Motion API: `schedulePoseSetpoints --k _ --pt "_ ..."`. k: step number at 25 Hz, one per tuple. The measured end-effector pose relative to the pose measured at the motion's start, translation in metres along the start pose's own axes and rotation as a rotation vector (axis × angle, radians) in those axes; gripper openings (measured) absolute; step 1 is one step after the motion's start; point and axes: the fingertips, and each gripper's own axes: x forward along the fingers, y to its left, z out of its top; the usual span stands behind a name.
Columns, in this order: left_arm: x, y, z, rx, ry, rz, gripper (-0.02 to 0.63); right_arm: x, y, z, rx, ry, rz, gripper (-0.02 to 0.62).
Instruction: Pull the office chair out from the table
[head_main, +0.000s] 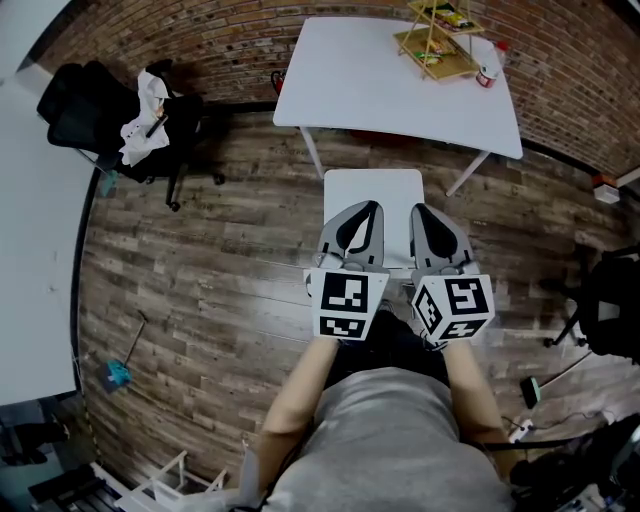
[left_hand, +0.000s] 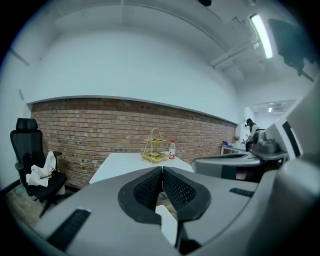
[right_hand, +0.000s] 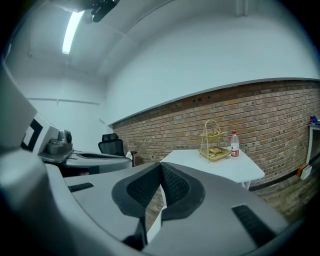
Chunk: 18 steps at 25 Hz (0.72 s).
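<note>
A room with a wooden floor (head_main: 220, 260) and a brick wall (head_main: 200, 40) is seen in the head view. A white table (head_main: 400, 90) carrying a tiered rack (head_main: 435, 40) and a bottle (head_main: 487, 72) stands at the wall. The black office chair (head_main: 110, 115), with a white cloth (head_main: 145, 115) on its seat, is placed far to the left, well apart from this table and near the corner of a second table (head_main: 30, 250). The left gripper (head_main: 370, 208) and the right gripper (head_main: 420, 210) are held side by side before the person's body, above a small white surface (head_main: 372, 190).

In the left gripper view, the jaws are pressed together with nothing between them. The chair (left_hand: 32, 160) is seen far to the left of them.

In the right gripper view, the jaws are likewise clenched and empty, and the chair (right_hand: 113, 146) is distant.

The scene fits both a chair already drawn clear and one to be fetched. Any grasp would require the jaws to be opened at the chair.
</note>
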Motion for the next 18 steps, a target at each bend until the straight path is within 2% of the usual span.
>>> schedulePoseSetpoints --k 18 --pt "-0.014 0.008 0.002 0.003 -0.002 0.028 0.015 -0.005 0.012 0.007 -0.016 -0.008 0.002 0.014"
